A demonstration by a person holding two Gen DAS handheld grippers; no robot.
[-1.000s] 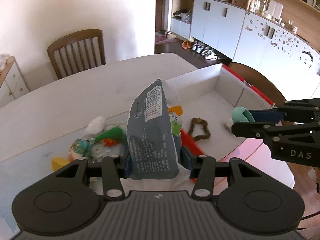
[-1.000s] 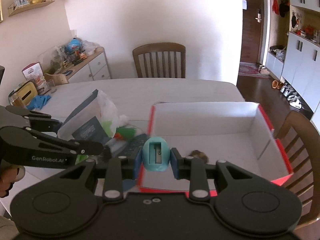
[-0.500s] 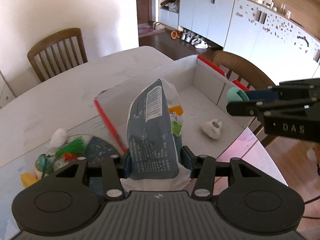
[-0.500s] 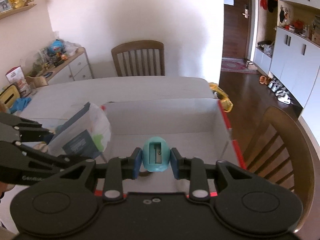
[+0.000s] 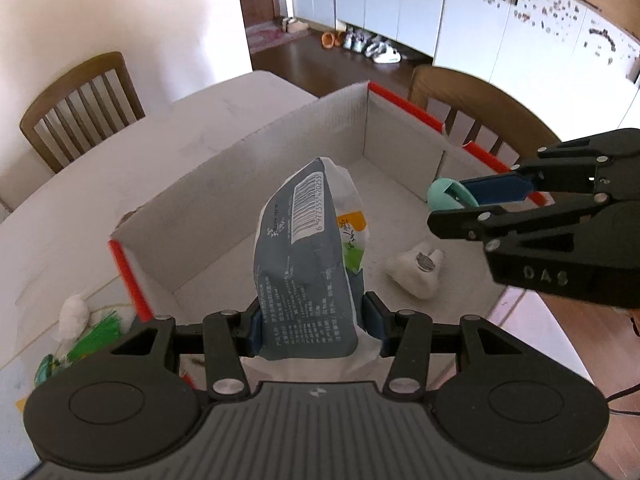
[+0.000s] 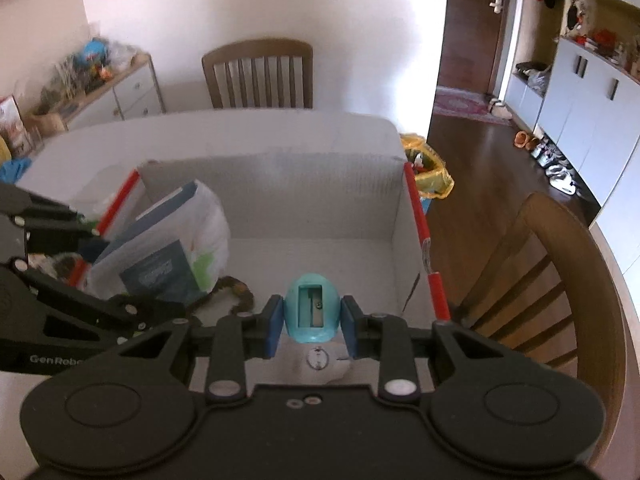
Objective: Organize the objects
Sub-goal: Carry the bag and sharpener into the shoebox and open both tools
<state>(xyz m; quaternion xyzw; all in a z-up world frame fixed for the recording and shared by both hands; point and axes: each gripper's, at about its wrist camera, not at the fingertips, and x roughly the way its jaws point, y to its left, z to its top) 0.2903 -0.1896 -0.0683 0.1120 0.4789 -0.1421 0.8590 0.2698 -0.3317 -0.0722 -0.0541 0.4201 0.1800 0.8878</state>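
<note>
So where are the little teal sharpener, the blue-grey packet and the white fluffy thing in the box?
teal sharpener (image 6: 311, 312), right wrist view, its front face beside the blade.
blue-grey packet (image 5: 306, 280), left wrist view, its printed back.
white fluffy thing (image 5: 412, 276), left wrist view, its soft body.

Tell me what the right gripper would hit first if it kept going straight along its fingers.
Probably the bare floor of the cardboard box. The right gripper, shut on the teal sharpener, points down into it; the white item sits just below that line, though depth is unclear.
</note>
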